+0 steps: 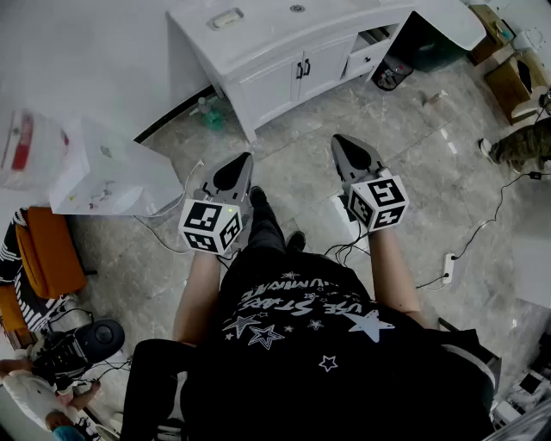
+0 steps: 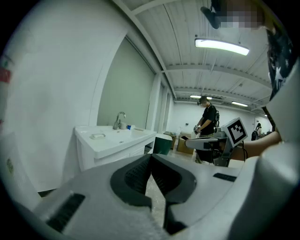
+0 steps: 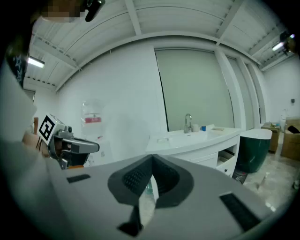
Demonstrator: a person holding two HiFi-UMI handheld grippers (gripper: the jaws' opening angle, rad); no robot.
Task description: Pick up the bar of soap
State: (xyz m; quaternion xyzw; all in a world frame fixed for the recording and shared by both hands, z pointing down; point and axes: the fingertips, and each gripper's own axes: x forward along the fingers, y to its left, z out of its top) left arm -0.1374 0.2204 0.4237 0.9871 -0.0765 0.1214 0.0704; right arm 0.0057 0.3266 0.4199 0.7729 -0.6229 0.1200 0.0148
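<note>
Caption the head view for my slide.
Left gripper and right gripper, both shut and empty, over the floor short of the sink cabinet and its soap dish.

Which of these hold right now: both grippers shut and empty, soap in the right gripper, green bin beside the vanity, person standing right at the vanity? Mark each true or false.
1. The left gripper and right gripper are both shut and empty. True.
2. The soap is in the right gripper. False: it lies on top of the vanity, and neither gripper touches it.
3. A green bin stands beside the vanity. True.
4. The person stands right at the vanity. False: a stretch of floor lies between them.
</note>
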